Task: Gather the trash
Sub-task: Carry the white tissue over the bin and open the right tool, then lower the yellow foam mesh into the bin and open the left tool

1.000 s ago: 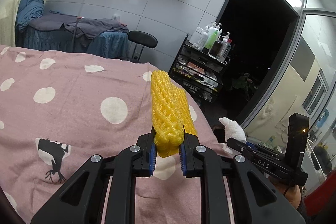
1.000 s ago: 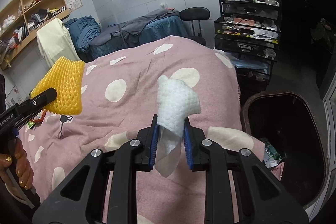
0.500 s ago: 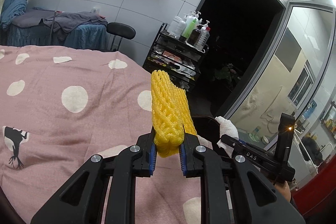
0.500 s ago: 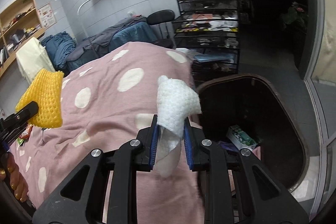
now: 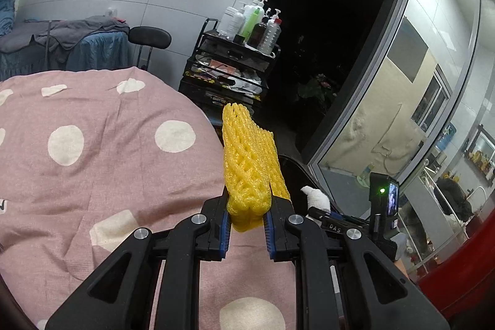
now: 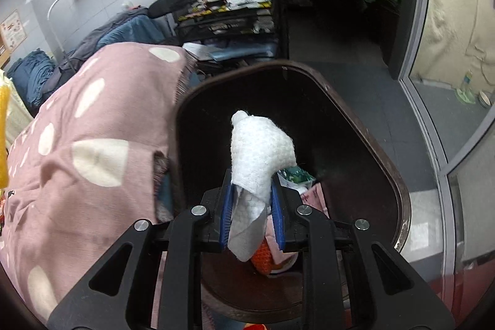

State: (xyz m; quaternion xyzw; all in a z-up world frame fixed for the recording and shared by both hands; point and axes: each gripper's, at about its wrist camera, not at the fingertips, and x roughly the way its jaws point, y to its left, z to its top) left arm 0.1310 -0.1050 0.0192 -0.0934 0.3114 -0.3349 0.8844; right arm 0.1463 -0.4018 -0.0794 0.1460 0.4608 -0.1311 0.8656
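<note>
**Both Grippers Swung Toward the Bin, Trash in Their Jaws**

Since a second earlier, both grippers had travelled off the bed toward its edge, and the right one had come to hang over the open bin, which had lain off to its side before.

The right gripper [image 6: 251, 203] was clamped on a white wad [image 6: 258, 153], a soft, fuzzy, crumpled sheet whose rounded tip stood up beyond the fingertips while a limp flap drooped back between the jaws. Directly below and ahead of those jaws lay the dark bin [image 6: 399, 187], a rounded tub with a brownish rim; crumpled green and pink wrappers and something orange sat in its bottom.

The left gripper [image 5: 246, 220] was pinched on a yellow foam net [image 5: 249, 163], a springy lattice sleeve folded flat and standing upright past the jaws. Beneath and to the left of them spread the pink quilt [image 5: 108, 150], a matte woven cloth with cream dots. Ahead and beyond the quilt stood a black wire cart [image 5: 225, 67] topped with pump bottles.
</note>
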